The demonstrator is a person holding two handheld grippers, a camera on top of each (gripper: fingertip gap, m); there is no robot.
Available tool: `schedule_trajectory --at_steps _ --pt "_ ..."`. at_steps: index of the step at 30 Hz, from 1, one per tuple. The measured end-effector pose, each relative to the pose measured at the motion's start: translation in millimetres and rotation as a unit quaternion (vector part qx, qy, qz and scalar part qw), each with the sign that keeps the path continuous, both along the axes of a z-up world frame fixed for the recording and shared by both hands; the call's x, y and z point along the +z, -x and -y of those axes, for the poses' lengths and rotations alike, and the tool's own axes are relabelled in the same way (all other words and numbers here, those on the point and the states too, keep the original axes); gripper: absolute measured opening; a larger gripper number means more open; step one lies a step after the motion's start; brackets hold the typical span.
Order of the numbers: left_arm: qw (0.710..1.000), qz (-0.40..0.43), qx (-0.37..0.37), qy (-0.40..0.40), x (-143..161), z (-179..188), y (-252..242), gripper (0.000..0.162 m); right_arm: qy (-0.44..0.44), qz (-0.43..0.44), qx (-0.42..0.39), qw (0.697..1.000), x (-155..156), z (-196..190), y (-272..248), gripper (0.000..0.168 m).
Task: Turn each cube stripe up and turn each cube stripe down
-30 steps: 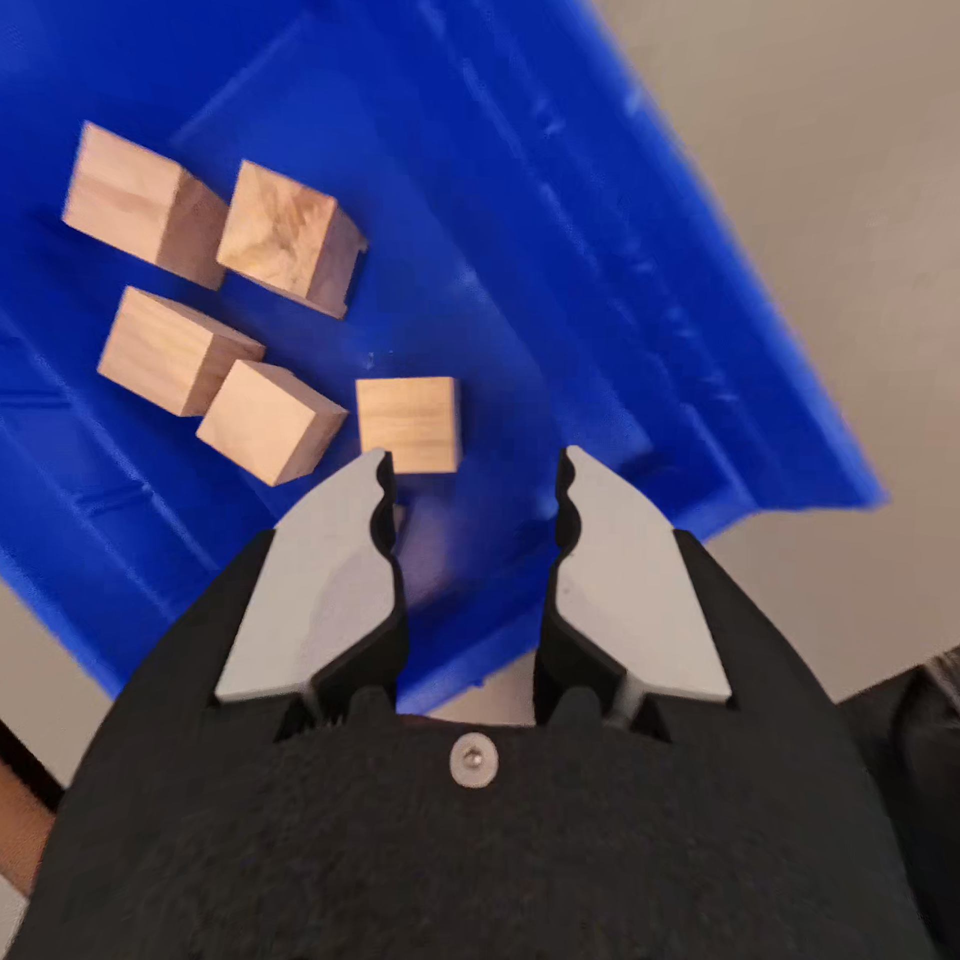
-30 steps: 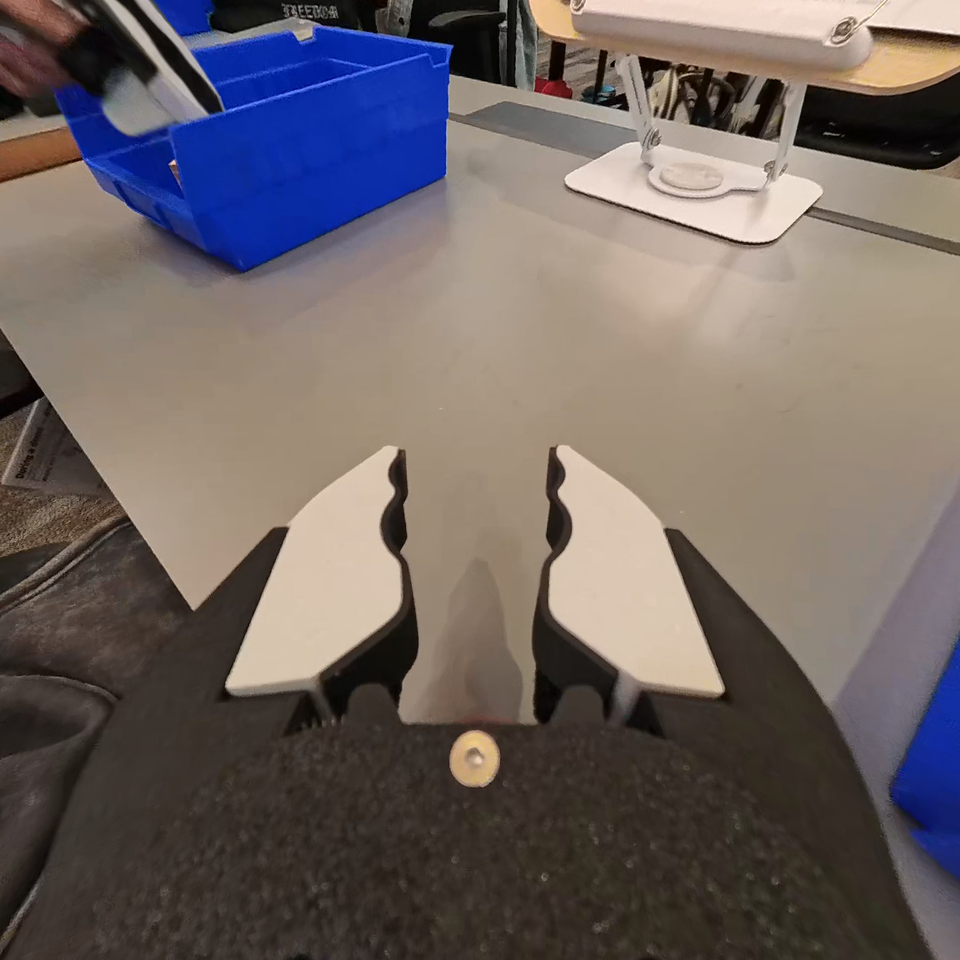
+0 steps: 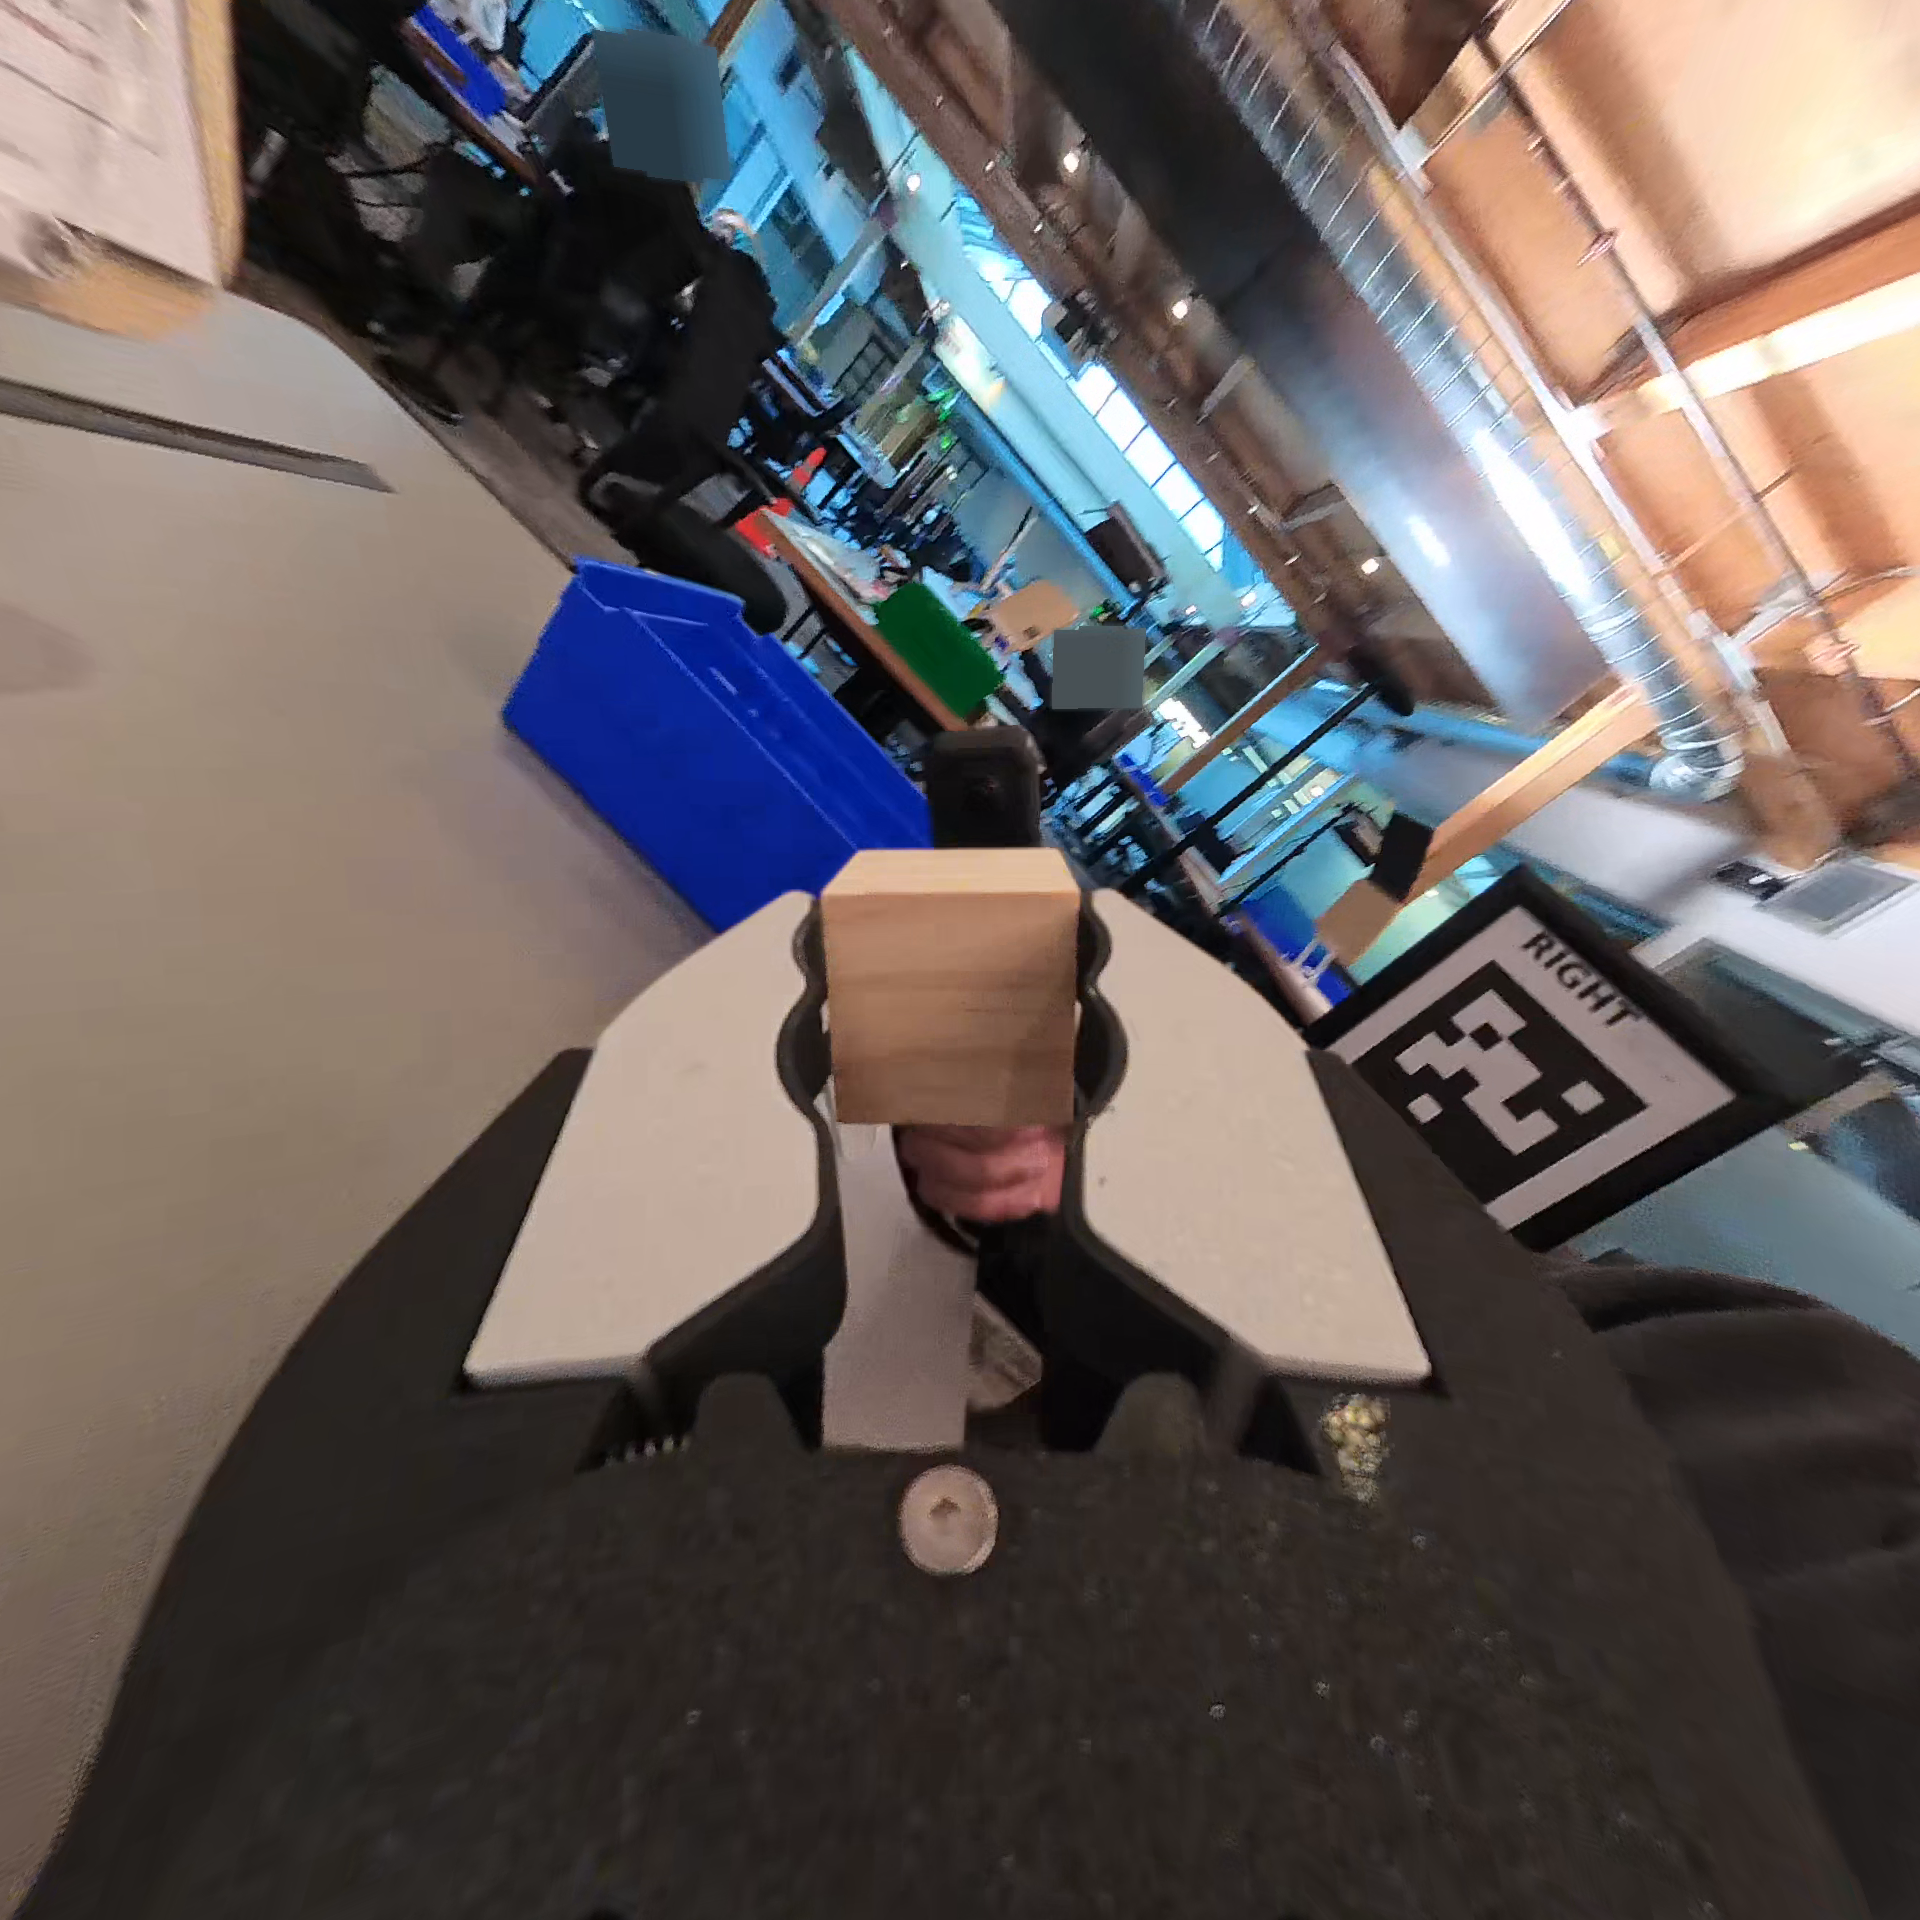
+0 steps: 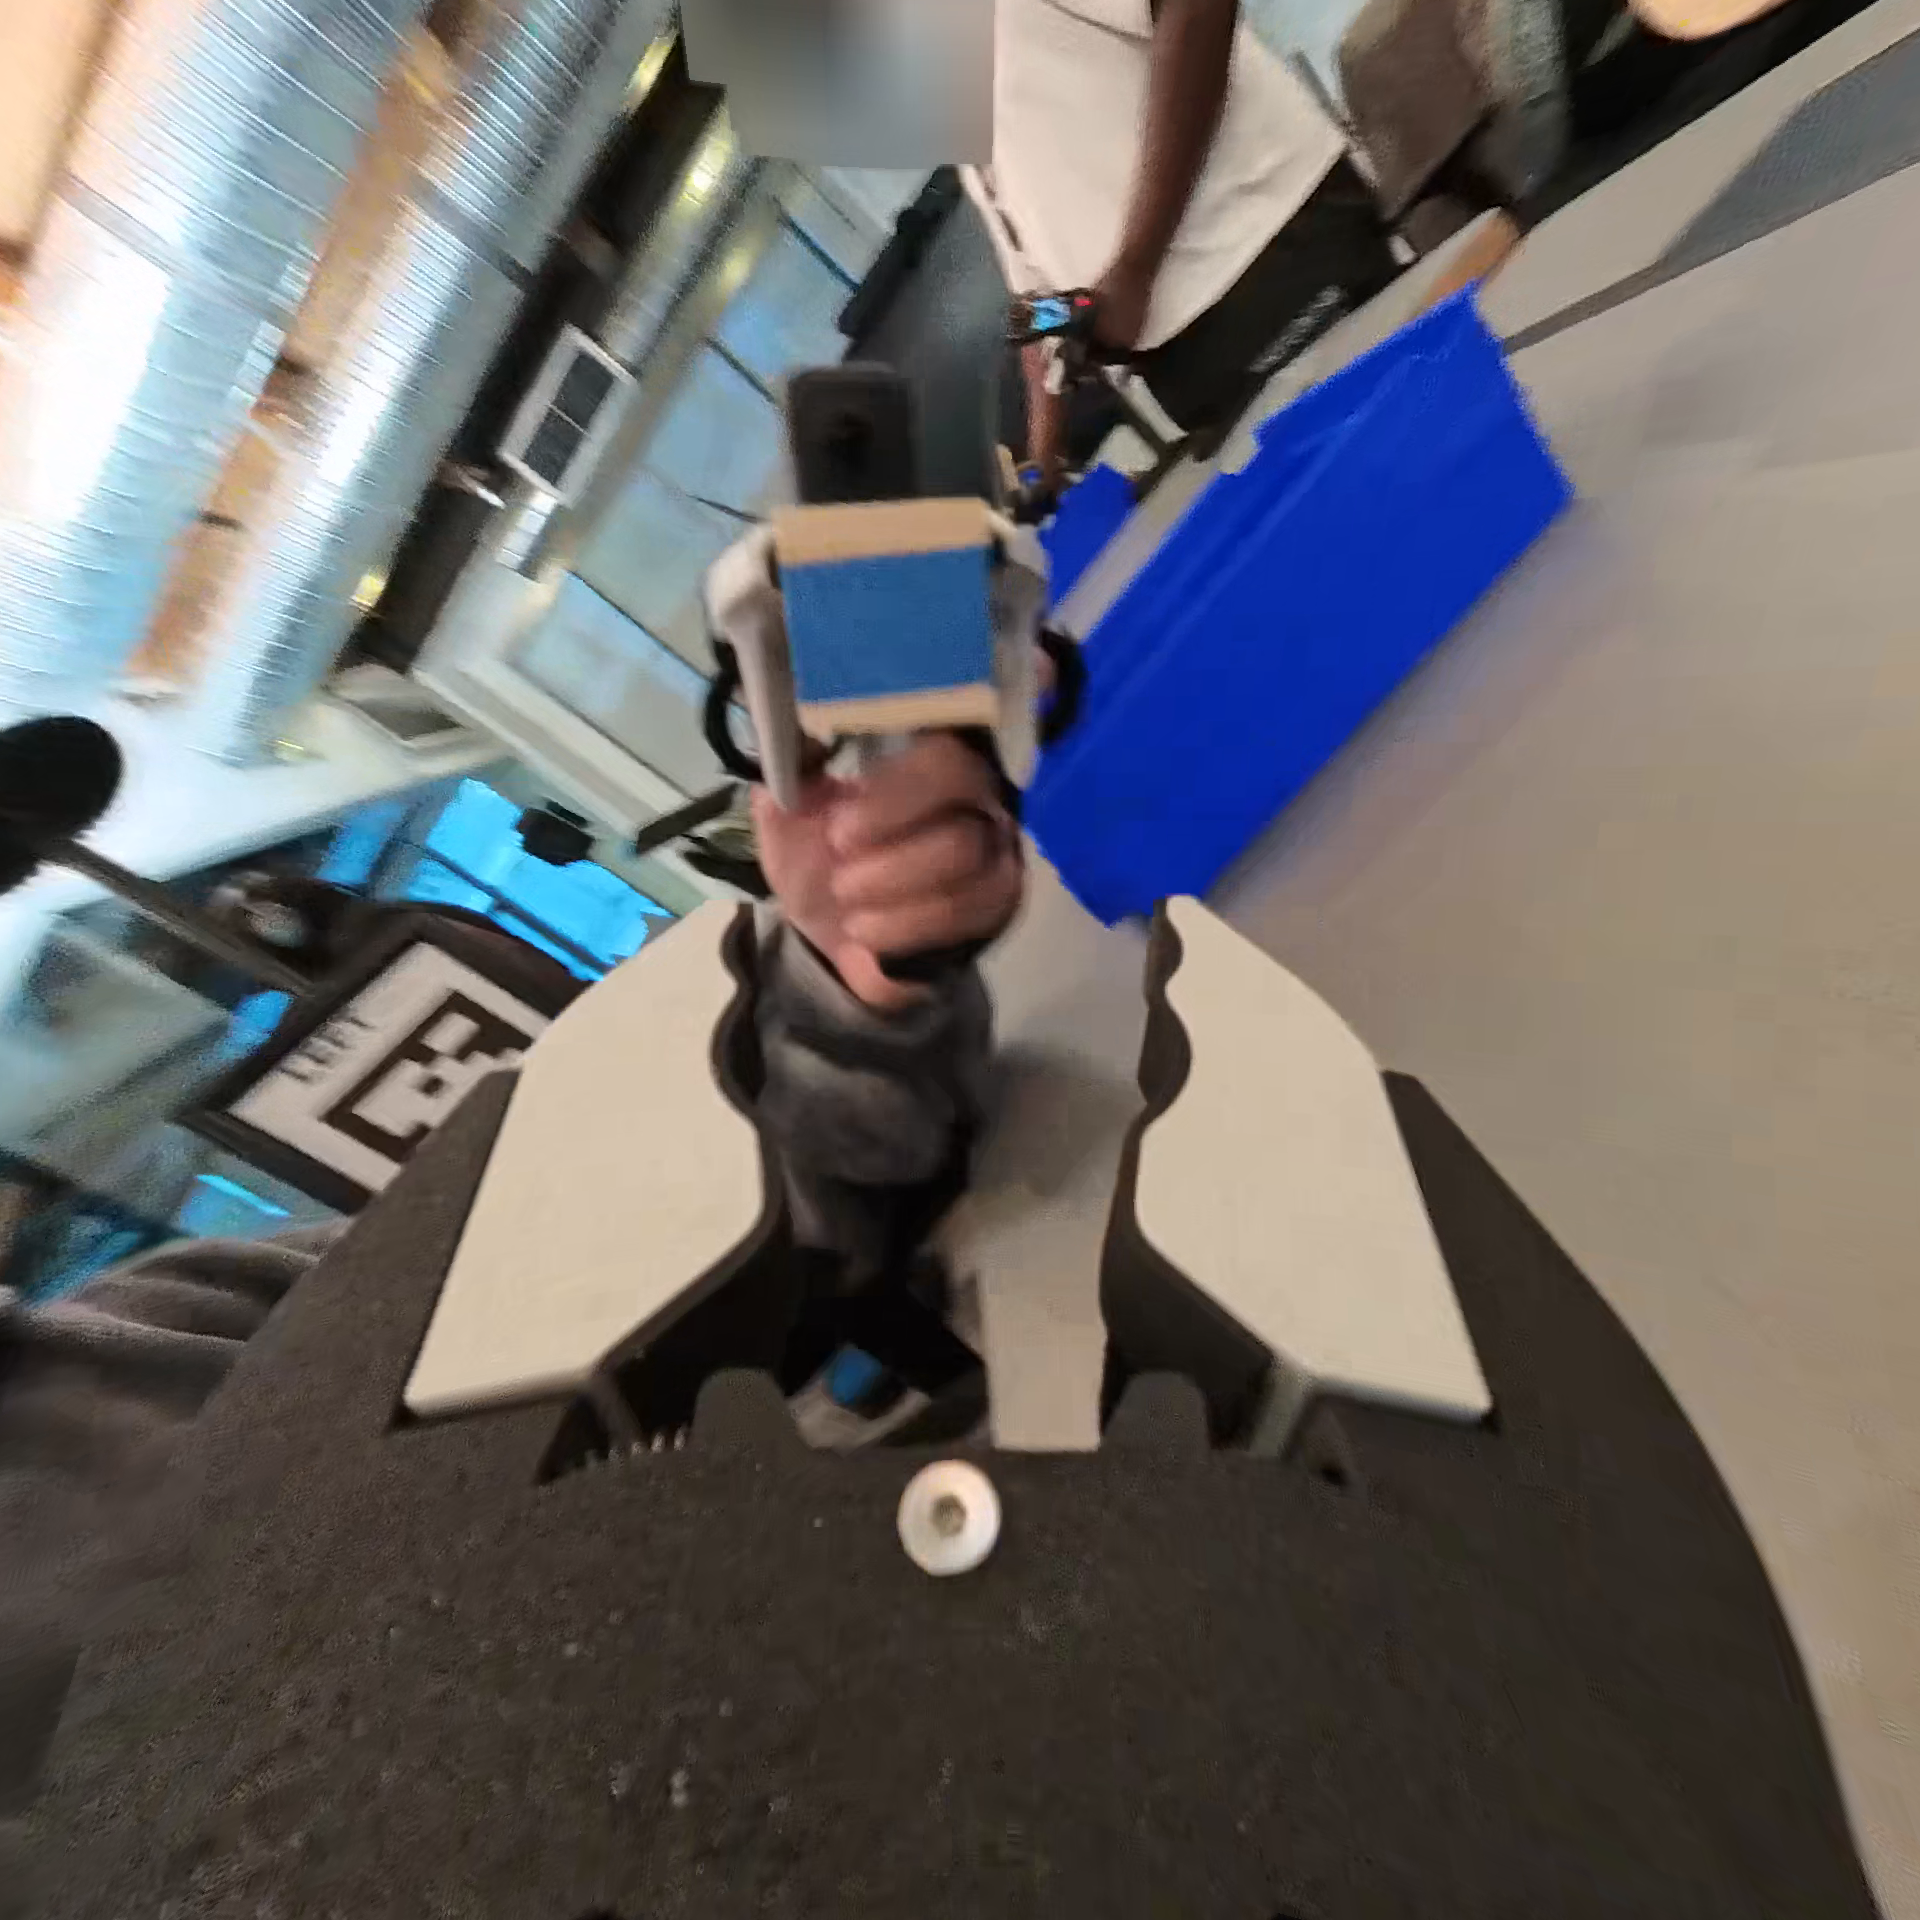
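left gripper [image 3: 950, 997]: clamped on wooden cube [image 3: 950, 1003], blue stripe facing right gripper | right gripper [image 4: 951, 987]: jaws apart, empty | blue bin [image 3: 707, 769] on table

The cube [image 3: 951, 1003] hides most of the hand [image 3: 982, 1179] behind it in the left wrist view, and its blue stripe cannot be seen there. The square tag [image 3: 1512, 1065] is partly covered by the left gripper [image 3: 951, 966]. The room behind is smeared by blur. The blue bin [image 4: 1299, 644] hides its contents.
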State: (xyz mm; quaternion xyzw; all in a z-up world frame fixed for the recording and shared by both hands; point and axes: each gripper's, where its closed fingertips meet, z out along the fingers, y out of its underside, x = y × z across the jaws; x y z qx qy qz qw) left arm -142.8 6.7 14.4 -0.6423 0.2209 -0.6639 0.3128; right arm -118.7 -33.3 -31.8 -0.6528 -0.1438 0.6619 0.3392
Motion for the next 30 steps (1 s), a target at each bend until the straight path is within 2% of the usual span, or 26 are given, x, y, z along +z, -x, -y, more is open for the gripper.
schedule_trajectory --at_steps 3,6,7,9,12,15,17,19,22,24,26,28,29,30 --pt "0.999 0.017 -0.007 0.036 -17.8 -0.8 -26.5 0.044 0.022 -0.034 -0.001 0.999 7.8 -7.0 8.1 0.074" --pt "0.998 0.009 -0.016 0.056 -37.2 1.6 -43.2 0.044 0.053 -0.050 -0.012 0.997 0.8 -16.2 8.0 0.075" --pt "0.998 0.003 -0.019 0.057 -42.3 3.3 -46.8 0.044 0.058 -0.051 -0.017 0.997 -2.4 -19.2 6.7 0.072" --pt "0.998 -0.001 -0.024 0.057 -46.3 7.2 -51.5 0.044 0.063 -0.039 -0.011 0.997 -11.5 -20.3 4.7 0.046" --pt "0.999 -0.015 -0.005 0.051 -48.3 5.8 -46.7 0.044 0.067 -0.035 -0.003 0.997 -14.5 -19.5 4.3 0.045" --pt "0.998 -0.025 0.058 0.025 -39.6 0.8 -15.4 0.071 0.068 -0.040 -0.005 0.997 -12.3 -18.6 0.6 0.045" --pt "0.993 -0.079 0.091 -0.006 -46.6 9.4 4.7 0.079 0.056 -0.029 -0.014 0.998 -11.4 -18.2 -5.0 0.045" --pt "0.984 -0.138 0.104 -0.046 -65.2 33.0 16.5 0.079 0.031 -0.005 -0.030 0.999 -5.2 -18.3 -14.9 0.045" --pt "0.969 -0.205 0.108 -0.086 -105.0 72.9 22.8 0.074 -0.048 0.057 -0.088 0.993 31.7 -23.8 -53.1 0.045" --pt "0.965 -0.233 0.081 -0.084 -123.1 94.5 20.1 0.072 -0.100 0.134 -0.173 0.971 63.1 -37.4 -105.7 0.045" --pt "0.968 -0.236 0.041 -0.077 -131.4 112.6 16.0 0.072 -0.116 0.267 -0.277 0.916 75.9 -59.7 -180.4 0.045" --pt "0.964 -0.251 0.028 -0.080 -136.1 116.9 15.9 0.070 -0.053 0.433 -0.357 0.826 56.7 -85.2 -272.2 0.045" --pt "0.963 -0.253 0.032 -0.089 -134.6 115.3 15.8 0.070 -0.005 0.498 -0.372 0.783 39.1 -96.6 -313.4 0.046" --pt "0.962 -0.254 0.033 -0.097 -132.6 114.1 15.3 0.068 0.046 0.537 -0.364 0.760 16.7 -107.5 -342.8 0.046"
